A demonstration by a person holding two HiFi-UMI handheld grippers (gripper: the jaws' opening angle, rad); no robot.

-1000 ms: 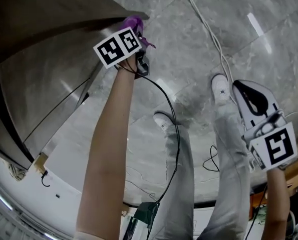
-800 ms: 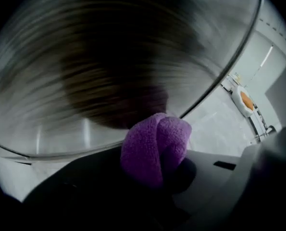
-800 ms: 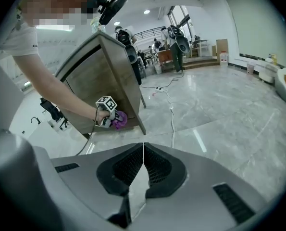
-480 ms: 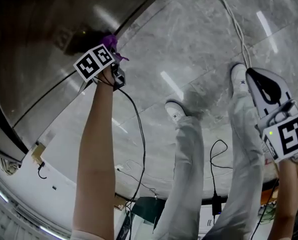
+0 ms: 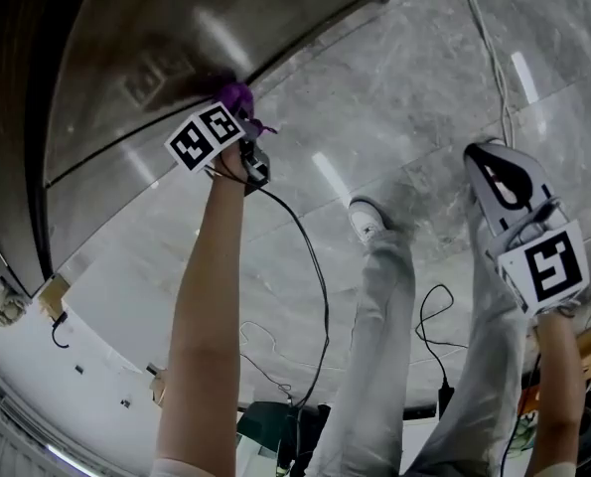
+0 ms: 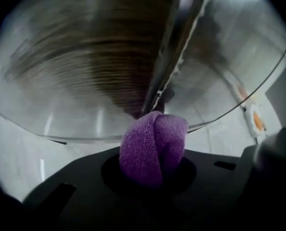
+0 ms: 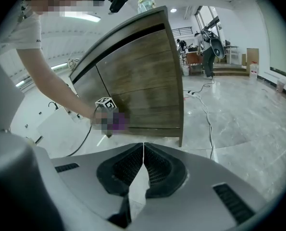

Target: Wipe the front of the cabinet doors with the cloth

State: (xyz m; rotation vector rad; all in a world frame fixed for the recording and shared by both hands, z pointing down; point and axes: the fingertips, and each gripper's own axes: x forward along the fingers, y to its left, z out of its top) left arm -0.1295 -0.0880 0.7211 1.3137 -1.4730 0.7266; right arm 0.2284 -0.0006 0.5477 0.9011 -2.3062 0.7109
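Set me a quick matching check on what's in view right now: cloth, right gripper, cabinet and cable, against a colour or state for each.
Things
1. cloth
2. right gripper
3. cabinet
4. cable

Colour or state
A. white, lying on the floor
B. shut, nothing between the jaws
C. purple, clamped in the left gripper
D. brown wood grain

Pairs: 1-C, 2-B, 3-D, 4-A
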